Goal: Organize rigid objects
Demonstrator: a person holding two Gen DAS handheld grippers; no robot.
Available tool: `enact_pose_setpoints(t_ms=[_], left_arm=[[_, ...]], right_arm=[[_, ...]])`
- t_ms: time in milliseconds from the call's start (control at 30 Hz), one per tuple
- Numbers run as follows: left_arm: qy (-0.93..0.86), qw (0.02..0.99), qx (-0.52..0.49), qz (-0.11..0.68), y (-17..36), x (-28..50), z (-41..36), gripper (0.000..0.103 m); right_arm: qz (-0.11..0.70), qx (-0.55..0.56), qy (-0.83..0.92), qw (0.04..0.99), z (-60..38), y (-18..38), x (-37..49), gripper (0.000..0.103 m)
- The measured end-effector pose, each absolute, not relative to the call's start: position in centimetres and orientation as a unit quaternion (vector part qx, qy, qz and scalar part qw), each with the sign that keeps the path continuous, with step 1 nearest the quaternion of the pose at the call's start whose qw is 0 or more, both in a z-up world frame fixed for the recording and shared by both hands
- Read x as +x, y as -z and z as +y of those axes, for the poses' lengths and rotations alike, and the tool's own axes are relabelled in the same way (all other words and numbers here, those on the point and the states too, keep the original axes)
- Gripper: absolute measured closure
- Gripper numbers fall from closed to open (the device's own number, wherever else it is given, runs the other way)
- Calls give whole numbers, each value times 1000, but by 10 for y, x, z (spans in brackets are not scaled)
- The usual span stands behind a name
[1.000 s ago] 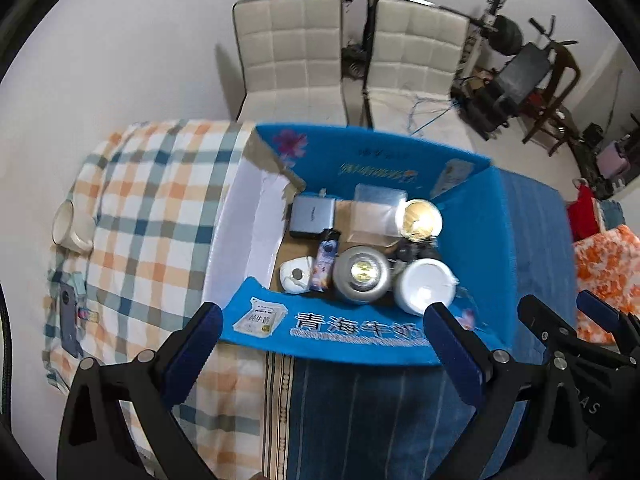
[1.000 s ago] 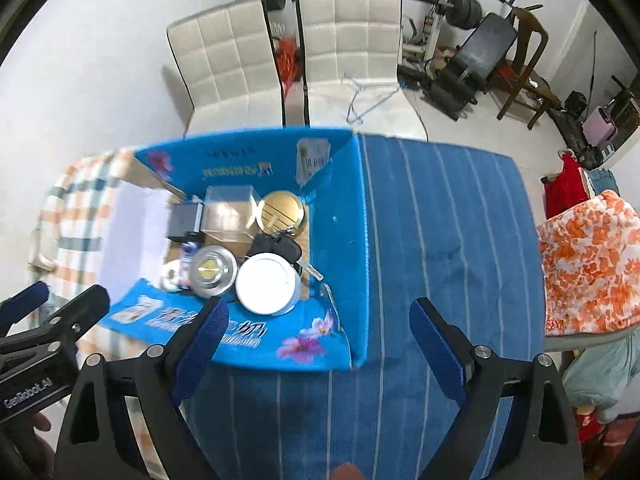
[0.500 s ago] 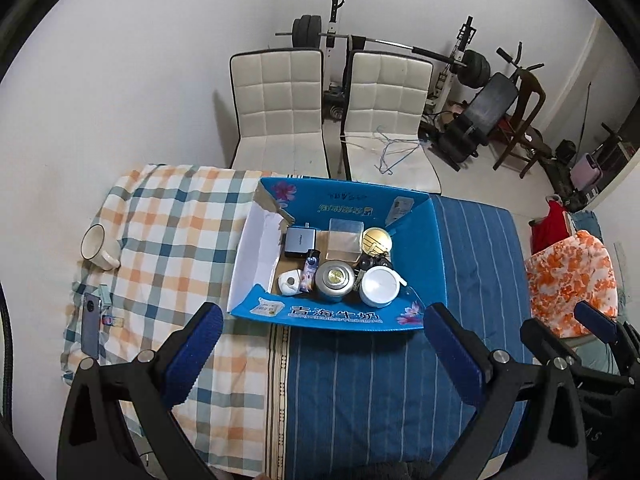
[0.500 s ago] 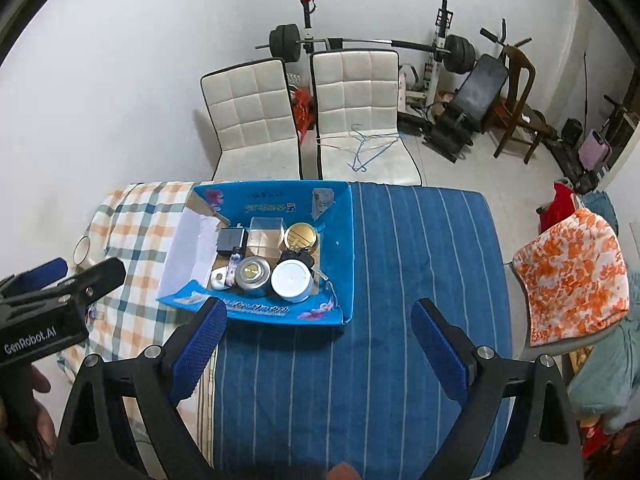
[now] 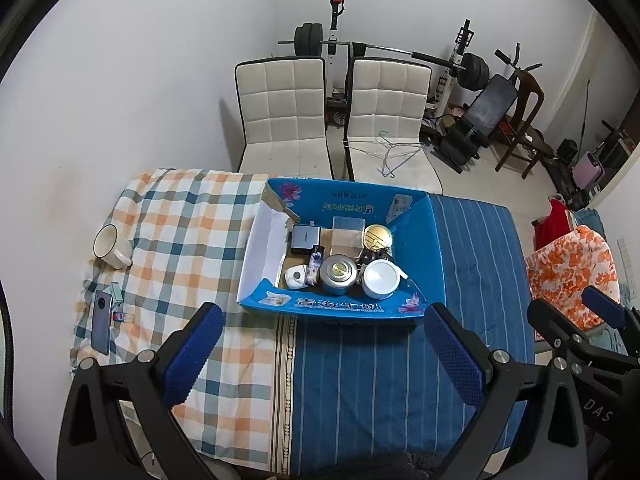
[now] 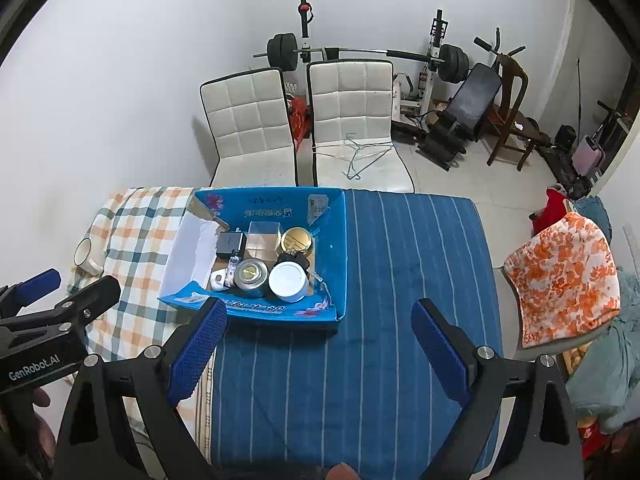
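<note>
White mug and phone on checked cloth at left, left gripper jaws wide apart and empty, blue box mid-table holding silver tin, white round lid, gold tin, right gripper likewise spread, nothing held

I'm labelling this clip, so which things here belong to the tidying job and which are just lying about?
Job:
blue box
white jar
metal tin
gold lid
grey charger
clear case

Lying about:
mug
phone
white chairs
hangers
weight bench
</note>
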State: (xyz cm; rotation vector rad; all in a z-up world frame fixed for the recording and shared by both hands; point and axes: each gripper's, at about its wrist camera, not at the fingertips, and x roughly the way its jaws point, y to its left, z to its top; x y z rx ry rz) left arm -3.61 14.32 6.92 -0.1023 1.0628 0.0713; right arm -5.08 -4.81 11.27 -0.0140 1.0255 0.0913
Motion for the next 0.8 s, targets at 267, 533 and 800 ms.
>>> enact_pose_setpoints(t_ms=[267, 533, 800], left_arm=[[-31, 854, -62, 515, -65, -38, 146, 0], [-34, 844, -60, 532, -55, -31, 149, 0], [-38, 841, -51, 537, -49, -26, 151, 0]], right_arm=[[487, -10, -33, 873, -49, -112, -50, 7], [490, -19, -19, 871, -51, -104, -46, 7], [499, -22, -20, 866, -48, -95, -43, 7]])
